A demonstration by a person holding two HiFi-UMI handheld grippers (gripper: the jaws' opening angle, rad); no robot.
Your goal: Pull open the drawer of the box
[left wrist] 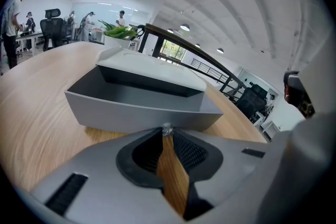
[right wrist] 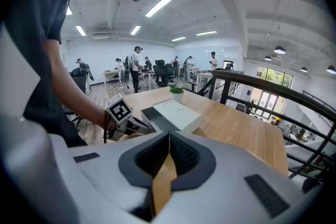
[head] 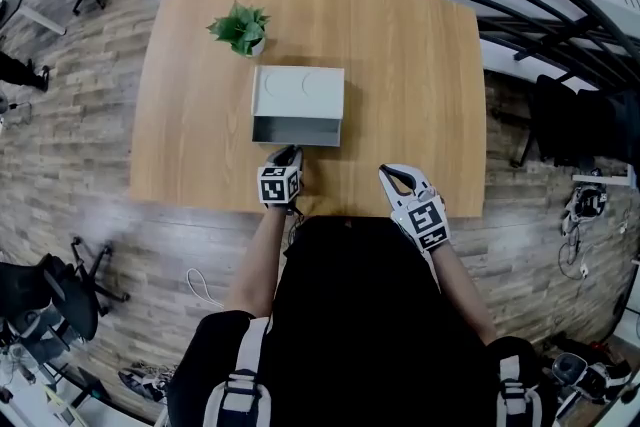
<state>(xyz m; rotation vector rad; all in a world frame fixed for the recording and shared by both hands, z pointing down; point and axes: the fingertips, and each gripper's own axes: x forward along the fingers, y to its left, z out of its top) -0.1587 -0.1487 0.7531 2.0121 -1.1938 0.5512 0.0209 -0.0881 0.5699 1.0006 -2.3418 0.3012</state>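
Observation:
A grey box (head: pixel 298 90) lies mid-table with its drawer (head: pixel 295 130) slid out toward me, dark and hollow inside. My left gripper (head: pixel 289 151) is right at the drawer's front wall. In the left gripper view its jaws (left wrist: pixel 167 130) are shut on a small shiny knob (left wrist: pixel 167 127) on the drawer front (left wrist: pixel 136 113), below the box's pale lid (left wrist: pixel 152 68). My right gripper (head: pixel 386 172) hovers near the table's front edge, right of the box, shut on nothing (right wrist: pixel 168 135). That view shows the box (right wrist: pixel 176 113) and the left gripper (right wrist: pixel 137 126).
A small potted plant (head: pixel 240 27) stands behind the box to the left. The wooden table (head: pixel 420 65) ends close to me. A black railing (head: pixel 540 5) runs along the right. Office chairs (head: pixel 60 295) stand on the floor around.

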